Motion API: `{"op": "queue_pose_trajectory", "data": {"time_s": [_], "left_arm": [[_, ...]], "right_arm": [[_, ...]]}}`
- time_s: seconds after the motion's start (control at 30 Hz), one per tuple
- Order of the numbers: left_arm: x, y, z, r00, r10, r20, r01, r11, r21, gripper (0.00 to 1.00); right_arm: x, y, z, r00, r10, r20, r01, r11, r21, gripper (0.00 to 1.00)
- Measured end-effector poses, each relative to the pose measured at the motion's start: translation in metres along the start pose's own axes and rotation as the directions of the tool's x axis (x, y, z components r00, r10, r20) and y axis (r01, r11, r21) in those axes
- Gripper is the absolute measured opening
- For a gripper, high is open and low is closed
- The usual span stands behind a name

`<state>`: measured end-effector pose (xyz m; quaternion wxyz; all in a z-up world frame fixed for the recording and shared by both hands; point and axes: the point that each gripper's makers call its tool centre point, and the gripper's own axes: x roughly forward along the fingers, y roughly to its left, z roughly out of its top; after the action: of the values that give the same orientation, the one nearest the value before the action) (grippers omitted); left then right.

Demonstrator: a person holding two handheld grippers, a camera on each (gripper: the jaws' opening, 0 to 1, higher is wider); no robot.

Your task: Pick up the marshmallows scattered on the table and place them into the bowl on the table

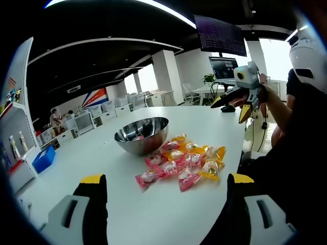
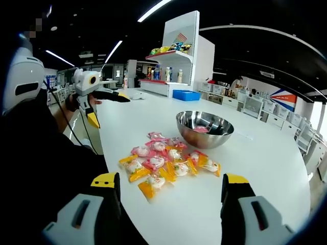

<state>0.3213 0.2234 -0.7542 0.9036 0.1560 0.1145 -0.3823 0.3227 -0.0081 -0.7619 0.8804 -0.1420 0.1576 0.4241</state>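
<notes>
The marshmallows (image 1: 181, 163) lie in a loose heap of pink and yellow wrapped packets on the white worktop (image 1: 153, 214), just beside the steel bowl (image 1: 142, 134); in the right gripper view the same heap (image 2: 166, 166) sits in front of the bowl (image 2: 204, 128), which already seems to have a pink packet or two inside. Several packets overlap or touch one another, so the outer ones at the edge of the heap look easiest to single out.

These packets are probably very light and soft, with slick crinkly wrappers that could slide on the smooth worktop or slip from a pinch. Taking hold across the plump middle of one packet, with gentle pressure, seems safer than catching a thin wrapper end. The bowl is round-bottomed and shiny, so a knock might set it rocking.

The left gripper (image 1: 166, 178) has its fingers spread wide apart and holds nothing, well short of the heap. The right gripper (image 2: 171, 178) is likewise released and bare, its fingers framing the heap from a distance.
</notes>
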Motion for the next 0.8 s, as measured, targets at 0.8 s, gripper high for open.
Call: {"op": "queue_pose_trajectory", "data": {"time_s": [0.8], "left_arm": [[0.004,-0.007,-0.004,1.0,-0.007,-0.011,0.007,1.0,0.009,0.96]], "right_arm": [[0.024,0.02,-0.021,0.997,0.056,-0.058,-0.056,0.998,0.008,0.75]]}}
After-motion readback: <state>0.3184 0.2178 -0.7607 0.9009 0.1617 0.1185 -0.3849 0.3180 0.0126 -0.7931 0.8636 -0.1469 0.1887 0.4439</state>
